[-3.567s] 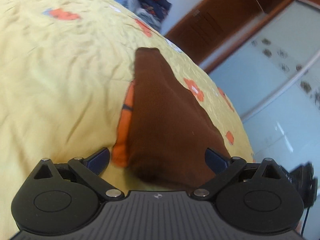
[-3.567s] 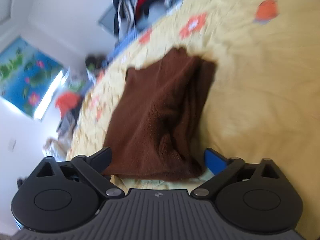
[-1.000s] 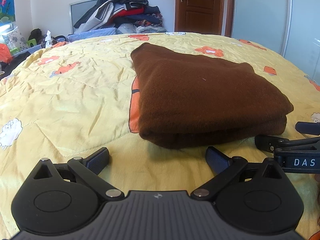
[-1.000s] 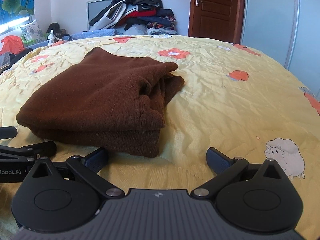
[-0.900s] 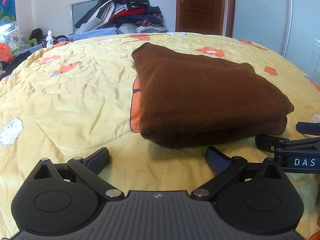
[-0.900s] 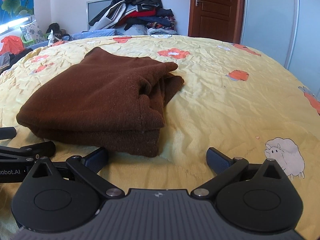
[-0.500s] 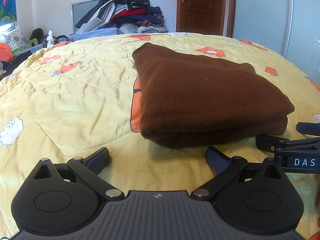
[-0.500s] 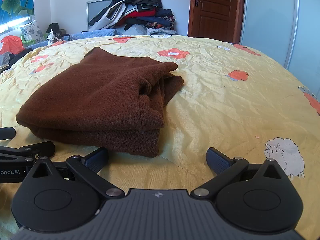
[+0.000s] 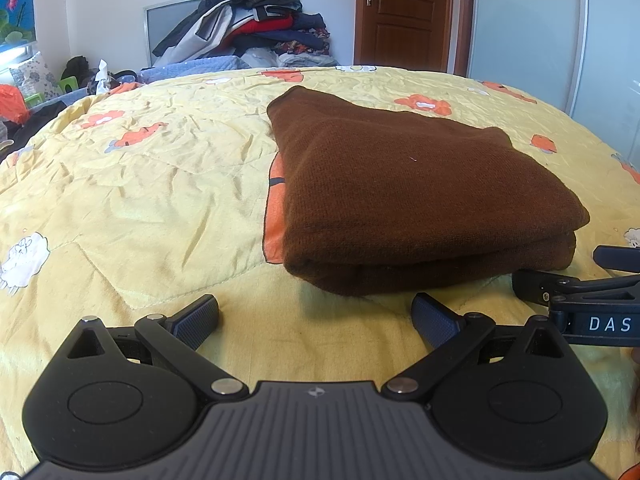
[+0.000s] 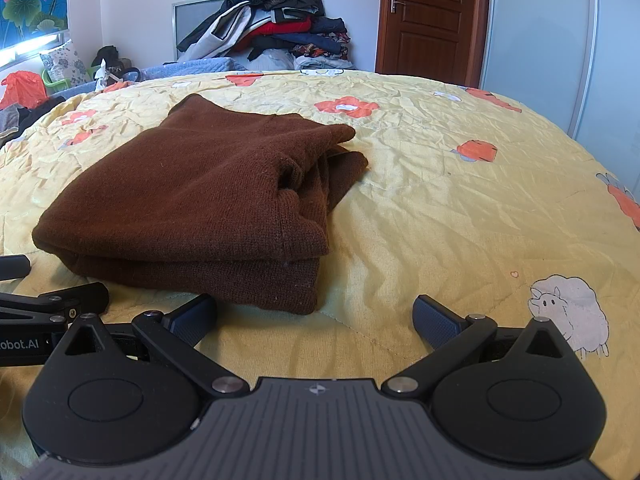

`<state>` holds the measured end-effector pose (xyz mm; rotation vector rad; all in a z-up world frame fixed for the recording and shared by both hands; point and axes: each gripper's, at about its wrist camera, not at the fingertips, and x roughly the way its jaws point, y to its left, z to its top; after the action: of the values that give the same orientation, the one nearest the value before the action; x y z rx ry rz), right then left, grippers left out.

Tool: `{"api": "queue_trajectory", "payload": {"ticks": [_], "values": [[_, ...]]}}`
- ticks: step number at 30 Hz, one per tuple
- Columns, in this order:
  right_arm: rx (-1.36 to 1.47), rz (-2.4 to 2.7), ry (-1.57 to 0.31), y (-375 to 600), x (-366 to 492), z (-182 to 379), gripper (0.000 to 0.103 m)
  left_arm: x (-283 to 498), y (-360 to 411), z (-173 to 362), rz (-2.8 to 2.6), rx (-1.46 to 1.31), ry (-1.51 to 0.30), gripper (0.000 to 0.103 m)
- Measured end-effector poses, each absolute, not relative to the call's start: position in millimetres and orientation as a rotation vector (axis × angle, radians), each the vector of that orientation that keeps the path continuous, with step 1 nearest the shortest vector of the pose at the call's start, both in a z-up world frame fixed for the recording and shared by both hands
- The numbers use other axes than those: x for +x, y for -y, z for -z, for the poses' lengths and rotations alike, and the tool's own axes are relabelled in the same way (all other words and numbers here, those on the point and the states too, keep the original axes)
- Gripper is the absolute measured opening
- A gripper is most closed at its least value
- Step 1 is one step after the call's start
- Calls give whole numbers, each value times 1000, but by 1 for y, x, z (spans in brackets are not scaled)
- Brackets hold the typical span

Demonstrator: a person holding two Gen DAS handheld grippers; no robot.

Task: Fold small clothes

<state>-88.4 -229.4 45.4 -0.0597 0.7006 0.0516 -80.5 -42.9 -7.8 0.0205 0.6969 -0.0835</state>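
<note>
A brown knitted garment (image 9: 416, 196) lies folded into a thick rectangle on the yellow bedspread (image 9: 140, 200). It also shows in the right wrist view (image 10: 200, 196), with its stacked layers facing me. My left gripper (image 9: 316, 316) is open and empty, low over the bed, just short of the garment's near edge. My right gripper (image 10: 314, 318) is open and empty, near the garment's front right corner. The right gripper's fingers (image 9: 560, 284) show at the right edge of the left wrist view.
A pile of clothes (image 10: 272, 28) is heaped at the far end of the bed. A brown door (image 10: 432, 16) and a pale wardrobe (image 10: 560, 40) stand at the back right. Cluttered items (image 10: 24, 88) lie beyond the left side.
Both grippers have let go of the garment and drawn back level from it. Over the last second nothing has visibly moved.
</note>
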Motion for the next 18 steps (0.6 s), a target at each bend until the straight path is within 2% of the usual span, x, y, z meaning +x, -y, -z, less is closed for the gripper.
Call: {"api": "queue_trajectory", "payload": {"ticks": [18], "values": [[-60,-51,-701,229,-88,-45,103,-81,48,7,48,6,-711,103]]}}
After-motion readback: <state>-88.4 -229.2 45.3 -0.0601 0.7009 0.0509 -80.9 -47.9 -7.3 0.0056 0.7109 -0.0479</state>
